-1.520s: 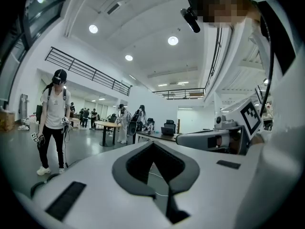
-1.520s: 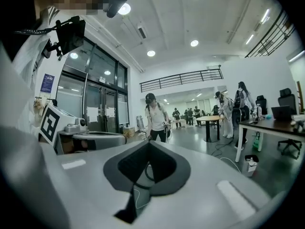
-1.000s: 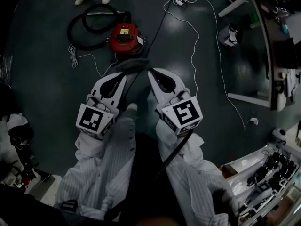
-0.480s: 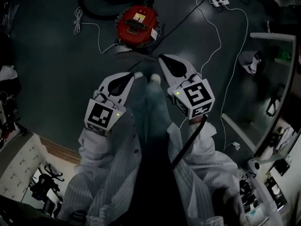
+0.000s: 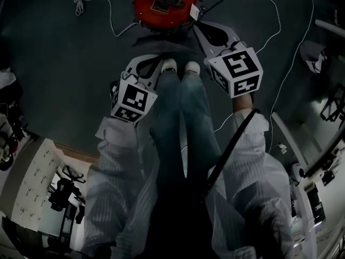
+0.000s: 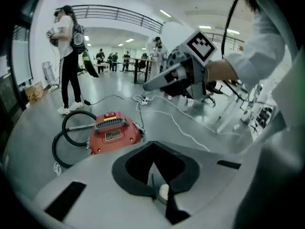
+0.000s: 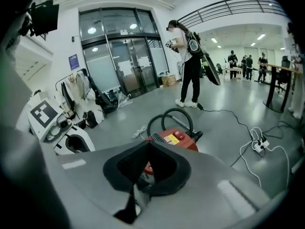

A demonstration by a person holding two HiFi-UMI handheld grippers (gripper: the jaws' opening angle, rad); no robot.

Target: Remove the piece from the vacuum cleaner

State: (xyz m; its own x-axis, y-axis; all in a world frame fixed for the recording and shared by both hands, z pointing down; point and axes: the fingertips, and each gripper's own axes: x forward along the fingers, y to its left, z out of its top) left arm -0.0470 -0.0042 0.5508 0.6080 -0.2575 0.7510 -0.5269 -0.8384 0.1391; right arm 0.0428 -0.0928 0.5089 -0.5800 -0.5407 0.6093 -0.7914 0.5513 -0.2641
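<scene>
Head view is dim, and the red vacuum cleaner (image 5: 164, 1) is cut off by the top edge; it lies on the floor just ahead of both tongs. The left tongs (image 5: 146, 63) and right tongs (image 5: 204, 30) are each pressed together and pinch nothing, and neither touches the machine. The person's white shoes (image 5: 178, 67) show between them. In the left gripper view the cleaner sits ahead and to the left of the closed tips, with its black hose (image 6: 63, 125) looped on its left side and partly hidden behind the body. In the right gripper view the closed tips cover the cleaner's near lower side. Which part is the piece to come off cannot be made out in any view.
</scene>
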